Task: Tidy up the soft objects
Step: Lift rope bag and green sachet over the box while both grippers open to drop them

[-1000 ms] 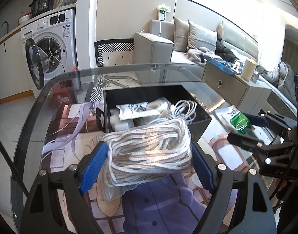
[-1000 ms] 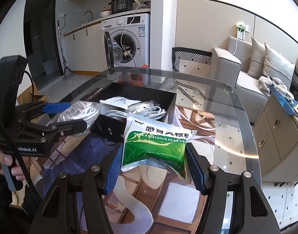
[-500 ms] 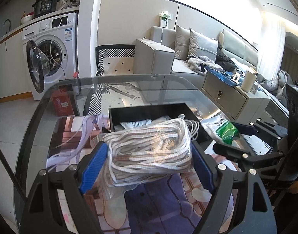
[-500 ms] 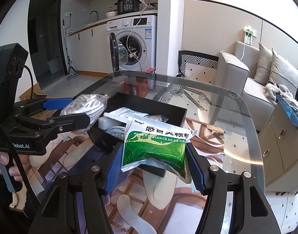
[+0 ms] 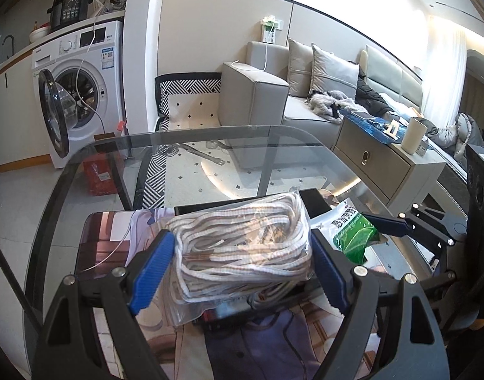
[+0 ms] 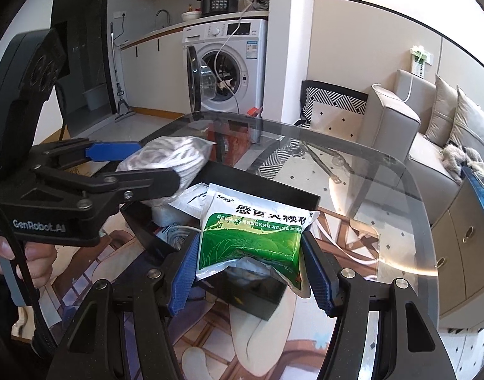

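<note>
Your left gripper (image 5: 242, 253) clamps the bagged rope (image 5: 242, 250) above the black box (image 6: 260, 190); your right gripper (image 6: 249, 253) pinches the green packet (image 6: 251, 237) over that box.

Blue pads on black tongs (image 6: 249, 264), green-and-white packet (image 6: 251, 237), white rope with brownish flecks (image 5: 242, 253), black box (image 6: 273, 194), zigzag black-white rug (image 5: 153, 177).
</note>
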### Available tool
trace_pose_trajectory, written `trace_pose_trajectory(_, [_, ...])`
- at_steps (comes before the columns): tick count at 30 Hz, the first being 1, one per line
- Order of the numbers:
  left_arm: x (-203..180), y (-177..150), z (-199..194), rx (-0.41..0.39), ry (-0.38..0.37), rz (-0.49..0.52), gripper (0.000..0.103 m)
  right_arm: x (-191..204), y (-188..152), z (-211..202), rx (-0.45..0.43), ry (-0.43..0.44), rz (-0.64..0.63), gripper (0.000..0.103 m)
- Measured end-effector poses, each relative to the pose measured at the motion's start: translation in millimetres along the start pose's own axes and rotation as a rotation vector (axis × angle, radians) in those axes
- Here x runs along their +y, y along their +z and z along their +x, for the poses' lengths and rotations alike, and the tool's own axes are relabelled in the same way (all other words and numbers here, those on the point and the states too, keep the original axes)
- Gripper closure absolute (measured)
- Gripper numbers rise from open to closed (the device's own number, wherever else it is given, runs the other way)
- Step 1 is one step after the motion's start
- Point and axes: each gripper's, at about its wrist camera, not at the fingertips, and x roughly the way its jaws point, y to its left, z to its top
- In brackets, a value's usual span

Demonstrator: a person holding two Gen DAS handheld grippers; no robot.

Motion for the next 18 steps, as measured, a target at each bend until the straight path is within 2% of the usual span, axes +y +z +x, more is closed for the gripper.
trace_pose_trajectory(8, [9.3,0.8,17.9,0.027,-0.006,-0.041,0.019,1.4,7.7,26.4,0.039,0.005,-0.053,0.04])
trace_pose_trajectory(18, [6.0,3.5,30.1,0.034,0.003,-0.025,0.019,1.8,10.9,46.3,0.054,0.01,-0.086,0.039])
